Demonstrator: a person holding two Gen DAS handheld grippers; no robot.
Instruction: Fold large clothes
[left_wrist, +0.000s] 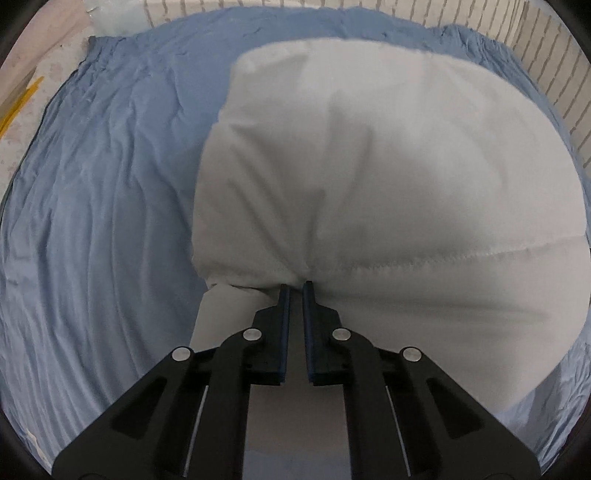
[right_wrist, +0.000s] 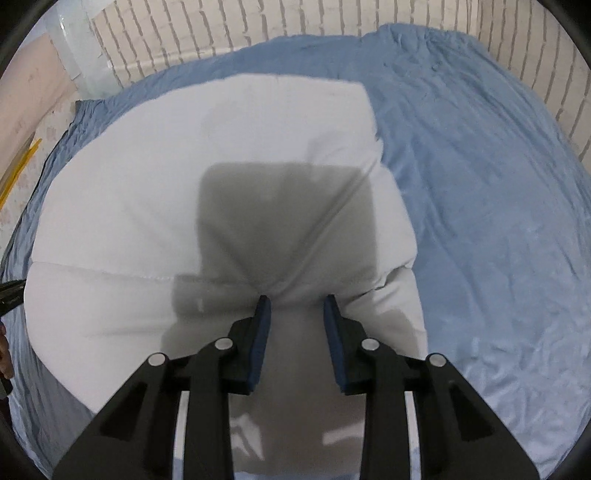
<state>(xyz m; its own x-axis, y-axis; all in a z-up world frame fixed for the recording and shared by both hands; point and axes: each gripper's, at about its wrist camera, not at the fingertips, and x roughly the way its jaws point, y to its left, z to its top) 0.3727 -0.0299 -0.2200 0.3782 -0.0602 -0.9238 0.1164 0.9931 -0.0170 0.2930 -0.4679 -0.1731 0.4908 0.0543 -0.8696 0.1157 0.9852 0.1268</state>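
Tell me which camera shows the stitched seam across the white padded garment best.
The left wrist view: the stitched seam runs sharp from the left gripper to the garment's right edge. In the right wrist view it is fainter and disappears into shadow before the right gripper.

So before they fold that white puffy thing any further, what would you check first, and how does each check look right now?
1. Left gripper pinching the white padded garment: ok, jaws nearly closed at its seam.
2. Right gripper gripping it: not ok, jaws apart.
3. Fabric actually between the left jaws: cannot tell.
4. Garment lying on the blue sheet: ok.
5. Layers aligned underneath: cannot tell.
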